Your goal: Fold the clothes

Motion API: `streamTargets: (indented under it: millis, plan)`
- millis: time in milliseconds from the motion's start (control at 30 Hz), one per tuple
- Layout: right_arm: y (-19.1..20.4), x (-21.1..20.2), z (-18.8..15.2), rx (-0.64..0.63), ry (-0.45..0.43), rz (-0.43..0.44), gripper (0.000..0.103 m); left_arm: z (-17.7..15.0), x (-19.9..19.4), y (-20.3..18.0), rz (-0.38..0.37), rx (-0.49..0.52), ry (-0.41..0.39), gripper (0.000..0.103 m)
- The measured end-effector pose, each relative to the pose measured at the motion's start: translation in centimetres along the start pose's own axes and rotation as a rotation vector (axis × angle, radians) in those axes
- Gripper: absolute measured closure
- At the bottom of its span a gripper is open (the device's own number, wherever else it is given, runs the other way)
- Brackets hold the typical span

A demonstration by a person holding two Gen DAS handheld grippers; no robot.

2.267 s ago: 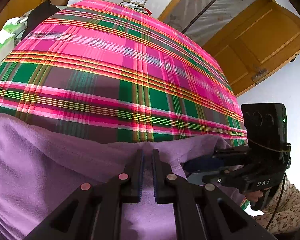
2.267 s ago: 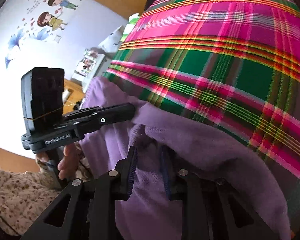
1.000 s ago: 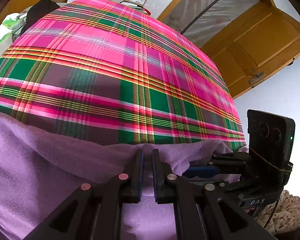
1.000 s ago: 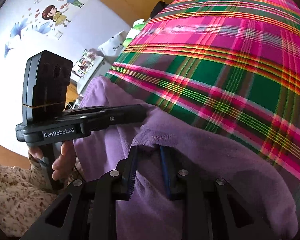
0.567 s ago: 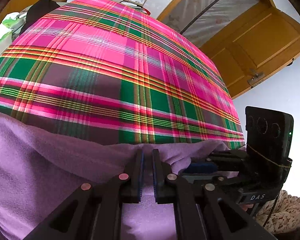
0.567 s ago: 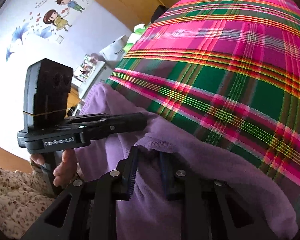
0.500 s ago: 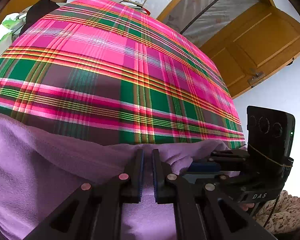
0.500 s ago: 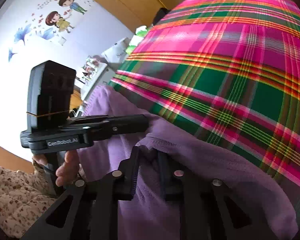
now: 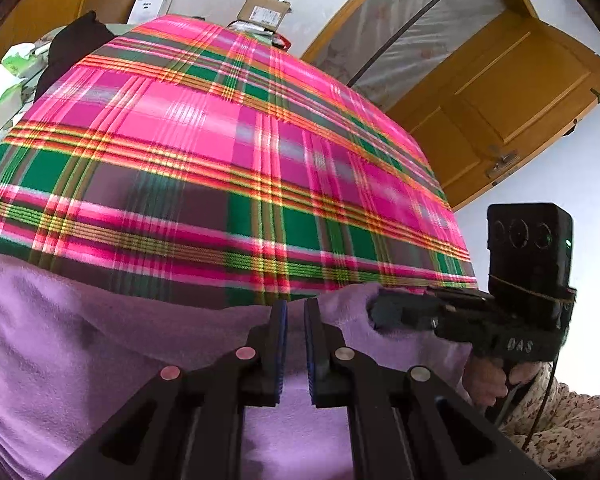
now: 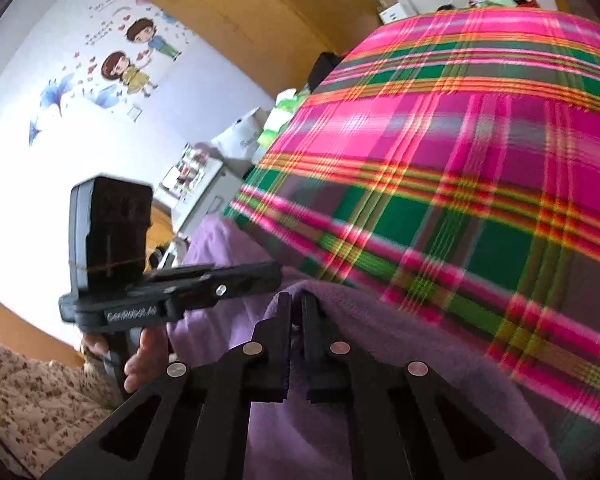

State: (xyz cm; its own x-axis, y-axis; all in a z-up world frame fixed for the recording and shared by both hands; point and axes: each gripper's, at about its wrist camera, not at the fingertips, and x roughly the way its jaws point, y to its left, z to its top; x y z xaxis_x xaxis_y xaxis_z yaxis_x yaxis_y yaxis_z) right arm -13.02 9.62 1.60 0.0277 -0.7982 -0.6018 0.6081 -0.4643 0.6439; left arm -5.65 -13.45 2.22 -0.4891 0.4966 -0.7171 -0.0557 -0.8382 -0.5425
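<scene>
Purple fleece garment [image 9: 100, 344] draped over near edge of plaid-covered surface [image 9: 220, 160]. Left gripper [image 9: 294, 320] and right gripper [image 10: 296, 312] side by side, fingers of each pinched shut on same far hem. Risk: hem slipping from one pinch, or uneven pull skewing fold. Cardboard boxes [image 9: 264, 10] beyond far edge; nothing blocking plaid.

Readable marks: gripper lettering only

Right gripper [image 9: 380, 314], seen from left wrist view: "DAS" on the side of its black body at right. Left gripper [image 10: 274, 276], seen from right wrist view: blurred white lettering on its body, not legible. Far cardboard box [image 9: 263, 10] carries a label, print too small to read.
</scene>
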Motion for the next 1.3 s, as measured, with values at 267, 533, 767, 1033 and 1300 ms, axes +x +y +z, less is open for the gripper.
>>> streamTargets:
  millis: [267, 533, 767, 1033, 1300]
  plan:
    - [-0.7, 0.1, 1.9, 0.015, -0.021, -0.001, 0.098, 0.5, 1.0, -1.1, -0.059, 0.051, 0.019, 0.076]
    - [-1.8, 0.6, 2.3, 0.072, -0.021, 0.024, 0.098, 1.5, 2.8, -2.2, -0.088, 0.144, 0.078, 0.067]
    - [-2.5, 0.7, 2.1, 0.113, -0.023, 0.036, 0.098, 2.0, 4.4, -2.9, -0.066, 0.225, 0.134, 0.067]
    - [-3.1, -1.3, 1.7, 0.165, -0.088, 0.101, 0.095, 2.8, 4.7, -3.0, -0.091, 0.228, 0.118, 0.092]
    - [-4.7, -5.6, 0.0, 0.222, -0.202, 0.053, 0.095, 4.9, 4.8, -2.5, -0.109, 0.201, 0.097, 0.093]
